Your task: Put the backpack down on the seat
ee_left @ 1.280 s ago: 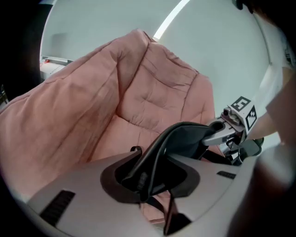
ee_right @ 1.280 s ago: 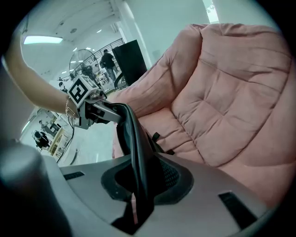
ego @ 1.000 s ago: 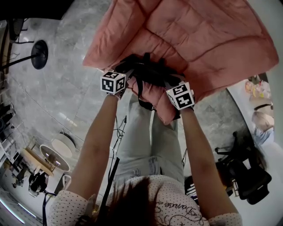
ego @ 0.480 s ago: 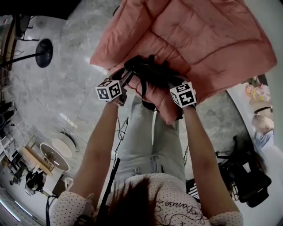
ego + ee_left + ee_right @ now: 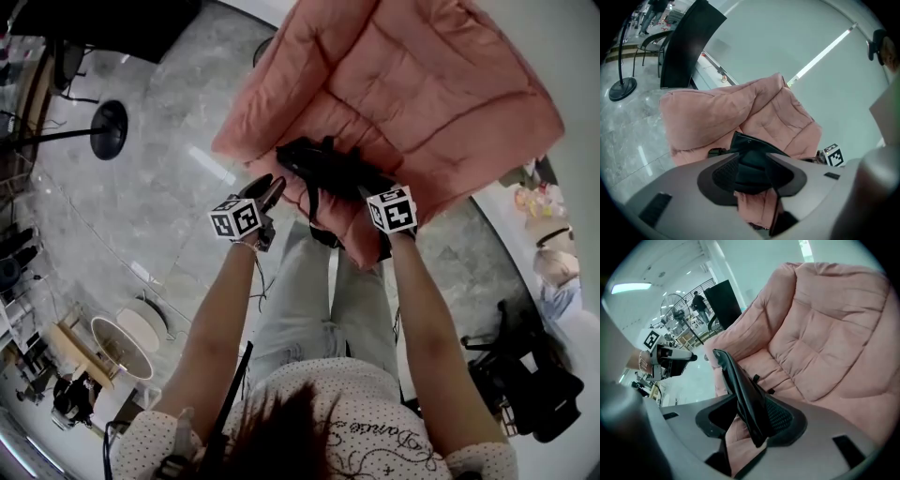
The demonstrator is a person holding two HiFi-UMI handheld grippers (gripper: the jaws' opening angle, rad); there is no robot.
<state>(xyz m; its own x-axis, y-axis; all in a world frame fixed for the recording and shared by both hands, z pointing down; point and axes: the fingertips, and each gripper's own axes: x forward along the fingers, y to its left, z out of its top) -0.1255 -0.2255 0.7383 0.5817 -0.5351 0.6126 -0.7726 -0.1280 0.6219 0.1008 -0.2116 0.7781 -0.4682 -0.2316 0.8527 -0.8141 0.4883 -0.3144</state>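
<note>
We see the backpack (image 5: 323, 167) on the seat (image 5: 422, 84) — right gripper (image 5: 750, 423) at it, jaws just opening, loose around its strap (image 5: 740, 390); left gripper (image 5: 270, 190) beside it, empty, jaws spread, just narrowing.

Looks along the left gripper (image 5: 752, 171): grey jaws apart, just narrowed a little, pads pressing nothing. Frames the black backpack (image 5: 746, 144) in their gap, lying on the pink quilted seat (image 5: 759, 110). Takes in a black panel (image 5: 689, 44) upper left, a round-based stand (image 5: 621, 89) on the marbled floor (image 5: 628, 131), a pale wall (image 5: 787, 42) behind with a bright light strip (image 5: 825, 51).
</note>
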